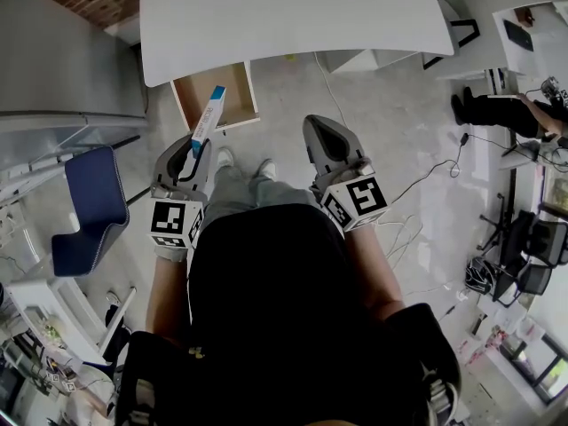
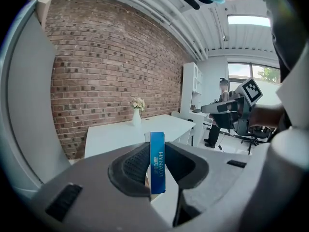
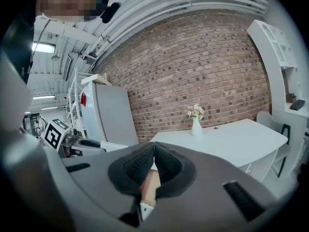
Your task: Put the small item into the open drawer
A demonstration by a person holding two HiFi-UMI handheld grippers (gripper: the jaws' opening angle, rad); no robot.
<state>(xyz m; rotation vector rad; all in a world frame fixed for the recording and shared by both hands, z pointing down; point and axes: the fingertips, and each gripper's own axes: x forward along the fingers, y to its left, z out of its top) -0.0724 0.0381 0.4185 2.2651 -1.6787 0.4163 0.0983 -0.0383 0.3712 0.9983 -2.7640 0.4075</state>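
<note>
A small blue and white box (image 1: 209, 114) sticks up from my left gripper (image 1: 197, 149), which is shut on it. In the left gripper view the blue box (image 2: 157, 162) stands upright, clamped between the dark pads. The open wooden drawer (image 1: 188, 98) hangs out under the white table (image 1: 293, 16), just ahead of the box. My right gripper (image 1: 327, 145) is shut with nothing in it, level with the left one, to the drawer's right. In the right gripper view its pads (image 3: 166, 166) meet at the tips, with the drawer's wood showing below them.
A blue chair (image 1: 84, 207) stands left of me, beside a grey cabinet (image 1: 53, 60). Cables trail over the floor (image 1: 426, 180) on the right. A person (image 1: 506, 109) stands at the far right near desks and equipment. A white vase with flowers (image 3: 195, 122) sits on the table.
</note>
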